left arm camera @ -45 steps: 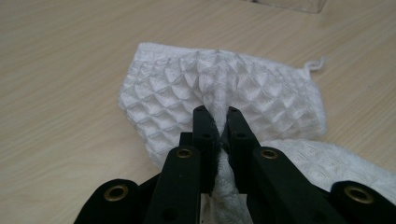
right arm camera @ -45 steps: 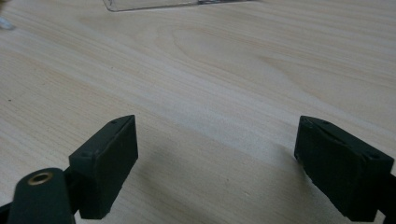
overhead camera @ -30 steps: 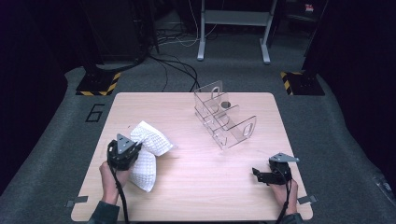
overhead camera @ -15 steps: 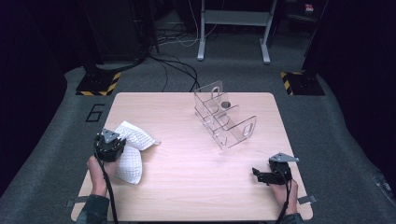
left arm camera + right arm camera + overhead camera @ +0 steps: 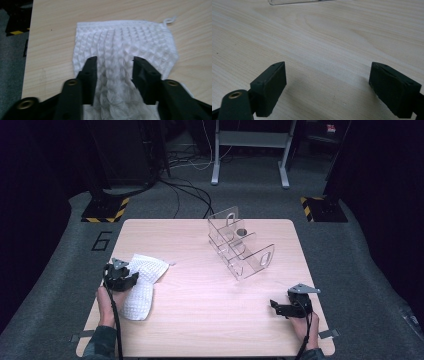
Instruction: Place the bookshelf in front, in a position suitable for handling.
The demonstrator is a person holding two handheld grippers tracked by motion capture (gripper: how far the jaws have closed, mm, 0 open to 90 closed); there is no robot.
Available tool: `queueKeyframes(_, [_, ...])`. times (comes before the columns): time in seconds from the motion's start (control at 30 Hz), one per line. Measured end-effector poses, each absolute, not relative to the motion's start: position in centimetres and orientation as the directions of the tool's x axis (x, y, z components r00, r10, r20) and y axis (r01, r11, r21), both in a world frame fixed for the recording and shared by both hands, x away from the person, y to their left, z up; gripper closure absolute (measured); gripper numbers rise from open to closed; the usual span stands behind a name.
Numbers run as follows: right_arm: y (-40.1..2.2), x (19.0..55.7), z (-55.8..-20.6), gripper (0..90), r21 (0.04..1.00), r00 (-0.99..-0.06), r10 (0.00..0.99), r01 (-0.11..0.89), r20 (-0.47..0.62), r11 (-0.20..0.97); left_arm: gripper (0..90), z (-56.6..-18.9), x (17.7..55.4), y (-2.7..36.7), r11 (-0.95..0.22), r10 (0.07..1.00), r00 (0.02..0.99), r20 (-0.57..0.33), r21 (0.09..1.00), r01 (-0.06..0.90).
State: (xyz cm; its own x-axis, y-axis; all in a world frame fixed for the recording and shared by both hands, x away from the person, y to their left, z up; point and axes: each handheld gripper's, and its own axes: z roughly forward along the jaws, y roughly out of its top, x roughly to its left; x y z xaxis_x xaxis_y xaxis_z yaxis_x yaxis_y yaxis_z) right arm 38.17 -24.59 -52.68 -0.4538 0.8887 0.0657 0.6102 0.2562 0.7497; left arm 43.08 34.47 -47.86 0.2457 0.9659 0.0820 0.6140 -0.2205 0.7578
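White bumpy waffle cloth (image 5: 125,47) flat on pale wooden table (image 5: 210,305), between left gripper (image 5: 113,67) jaws just opened, right gripper (image 5: 328,82) jaws wide apart.

Between my fingers (image 5: 91,72), the cloth (image 5: 120,47) ran off the bottom edge; my left gripper (image 5: 120,276) hid part of it.

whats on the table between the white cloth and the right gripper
Nothing: in the high view the stretch of wooden table from the white cloth to the right gripper is bare. The clear plastic rack stands farther back, off that line.
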Motion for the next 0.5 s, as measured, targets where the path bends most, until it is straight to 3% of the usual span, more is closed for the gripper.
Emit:
queueKeyframes(0.07, [-24.6,38.2,-52.7,13.9,0.75,-0.454,0.889,0.61,0.066,0.256,38.4,-47.1,42.8,34.4,-0.225,0.964,0.251,0.084,0.763,0.606])
queueKeyframes(0.2, [-24.6,38.2,-52.7,14.0,0.751,-0.458,0.887,0.607,0.062,0.261,23.7,-45.9,42.3,34.0,-0.225,0.962,0.262,0.081,0.778,0.586])
queueKeyframes(0.5, [-24.6,38.2,-52.7,14.1,0.751,-0.462,0.885,0.605,0.06,0.265,14.0,-44.1,40.0,31.3,-0.248,0.94,0.333,0.073,0.816,0.522])
